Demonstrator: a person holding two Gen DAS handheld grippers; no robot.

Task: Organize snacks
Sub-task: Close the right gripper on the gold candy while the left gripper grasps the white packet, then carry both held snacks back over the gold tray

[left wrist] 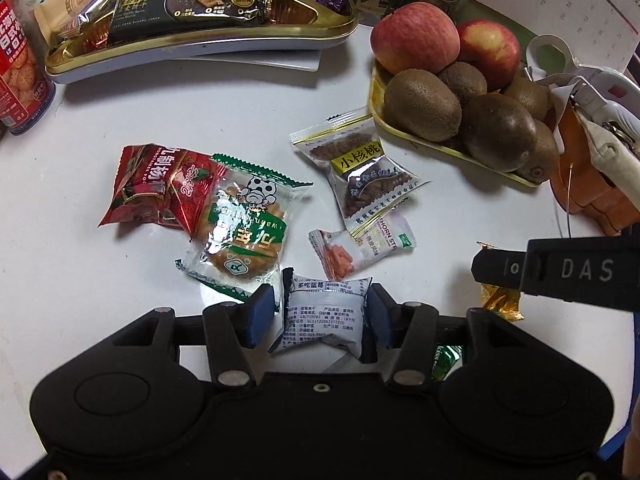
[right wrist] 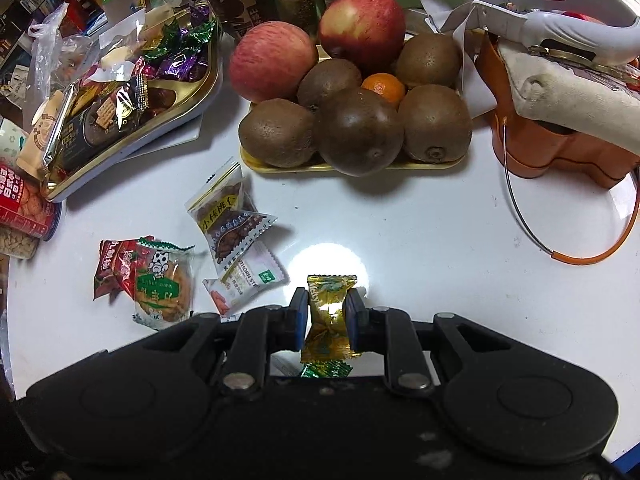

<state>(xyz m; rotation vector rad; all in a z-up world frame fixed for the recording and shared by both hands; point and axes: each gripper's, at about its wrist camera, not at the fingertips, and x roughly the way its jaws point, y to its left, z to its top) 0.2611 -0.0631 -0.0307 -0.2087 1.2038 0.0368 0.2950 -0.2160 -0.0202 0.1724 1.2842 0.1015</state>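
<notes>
Two apples (right wrist: 272,60), perhaps six kiwis (right wrist: 358,130).

White table (left wrist: 80,264), gold tin (left wrist: 192,40) upper left, red-blushed apples (left wrist: 414,36), brown kiwis (left wrist: 422,106) on yellow tray (left wrist: 376,92), orange mandarin (right wrist: 384,87), red packet (left wrist: 140,188), green-edged clear biscuit pack (left wrist: 244,232), gold candy (right wrist: 329,320), white-and-blue pouch (left wrist: 324,316), orange basket (right wrist: 552,148) at right.

Left tool (left wrist: 322,312) half-open; right tool (right wrist: 328,320) clamped.
</notes>
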